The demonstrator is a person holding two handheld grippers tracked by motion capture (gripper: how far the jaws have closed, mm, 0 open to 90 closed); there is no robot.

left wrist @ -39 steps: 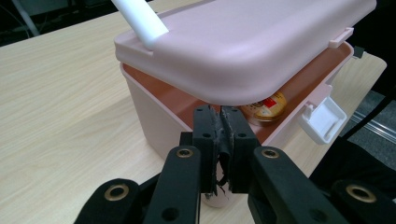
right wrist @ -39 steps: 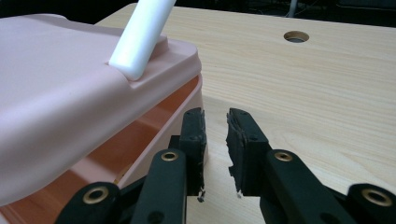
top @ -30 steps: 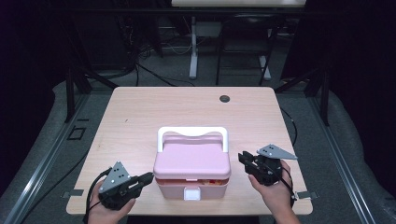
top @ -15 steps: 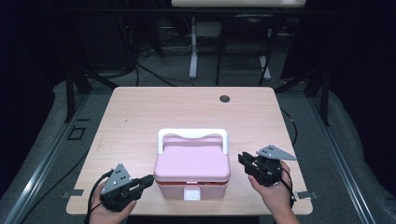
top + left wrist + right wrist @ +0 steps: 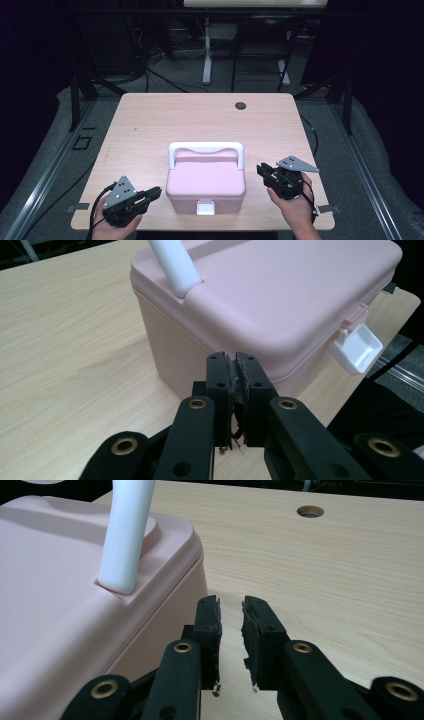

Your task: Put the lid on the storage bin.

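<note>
Between the closed left hand-held gripper point(image 5: 154, 192) and slightly parted right one point(image 5: 262, 170) (both empty) stands a pink box point(image 5: 205, 182)

one pink box point(image 5: 205, 181), two hand-held grippers point(image 5: 153, 192) point(image 5: 262, 170)

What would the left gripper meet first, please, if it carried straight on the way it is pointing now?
Most likely the pink box. The left gripper has its jaws shut and aimed at the box's near side wall, just below the lid, with nothing in between. How wide the gap is remains unclear.
</note>
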